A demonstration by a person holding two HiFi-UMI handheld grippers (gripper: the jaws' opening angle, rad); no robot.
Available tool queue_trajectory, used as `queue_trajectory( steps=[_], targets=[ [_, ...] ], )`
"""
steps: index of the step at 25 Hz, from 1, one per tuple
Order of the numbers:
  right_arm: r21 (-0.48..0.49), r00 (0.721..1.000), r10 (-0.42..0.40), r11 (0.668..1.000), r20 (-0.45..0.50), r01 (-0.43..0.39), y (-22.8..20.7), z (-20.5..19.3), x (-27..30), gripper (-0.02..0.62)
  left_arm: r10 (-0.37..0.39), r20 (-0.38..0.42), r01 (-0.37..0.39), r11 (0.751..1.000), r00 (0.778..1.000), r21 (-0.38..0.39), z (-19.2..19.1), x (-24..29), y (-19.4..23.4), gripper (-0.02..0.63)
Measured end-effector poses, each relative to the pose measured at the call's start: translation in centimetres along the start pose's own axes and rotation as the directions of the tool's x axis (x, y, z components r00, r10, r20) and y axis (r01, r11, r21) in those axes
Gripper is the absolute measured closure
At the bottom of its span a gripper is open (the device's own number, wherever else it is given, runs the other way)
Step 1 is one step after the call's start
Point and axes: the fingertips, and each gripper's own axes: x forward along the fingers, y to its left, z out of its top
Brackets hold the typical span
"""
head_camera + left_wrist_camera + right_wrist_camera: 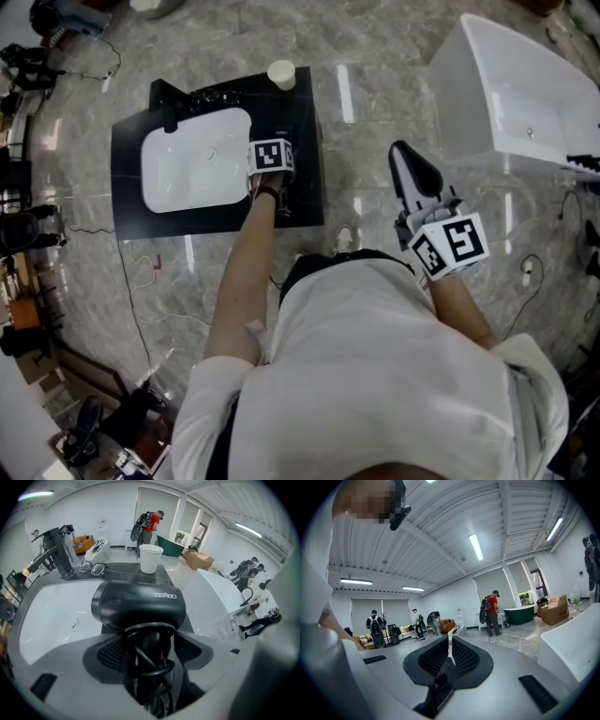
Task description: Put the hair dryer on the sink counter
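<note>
Hair dryer (pixel 138 604): black, with the marking "ZEABO" on its barrel. It rests on the black sink counter (pixel 127 178), on the strip just beside the right rim of the white basin (pixel 192 169) as the head view shows it. The barrel lies crosswise in the left gripper view. The handle points back toward the camera and has its black cord (pixel 149 660) wound around it.

Left gripper (pixel 147 641): pointed steeply down over the counter. Its jaws are spread wide, one on each side of the cord-wrapped handle. The mesh face of one pad (pixel 111 653) is exposed, and the pads do not appear to press on the handle. The hair dryer is released.

Right gripper (pixel 450 644): held level, off to the right of the counter and well apart from it. Its jaws are closed together with nothing between them. It faces across the room.

Other items on the counter:
- A black faucet (pixel 169 108) stands at the far side of the basin.
- A white paper cup (pixel 281 75) stands upright at the far right corner, beyond the hair dryer.
- A pair of eyeglasses (pixel 93 567) lies between the faucet and the cup.

A white bathtub (pixel 516 94) stands on the grey marble floor (pixel 375 56), to the right of the counter.
</note>
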Motion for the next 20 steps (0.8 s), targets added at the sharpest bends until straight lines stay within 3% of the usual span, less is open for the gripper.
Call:
queue_trajectory(
  steps=[20],
  targets=[
    [-0.027,0.998,0.055,0.998,0.023,-0.054,5.3,0.4,-1.5,0.548,-0.053,0.152,0.053,0.999,0.987,0.002,0.0,-4.4,0.4,0.252]
  ],
)
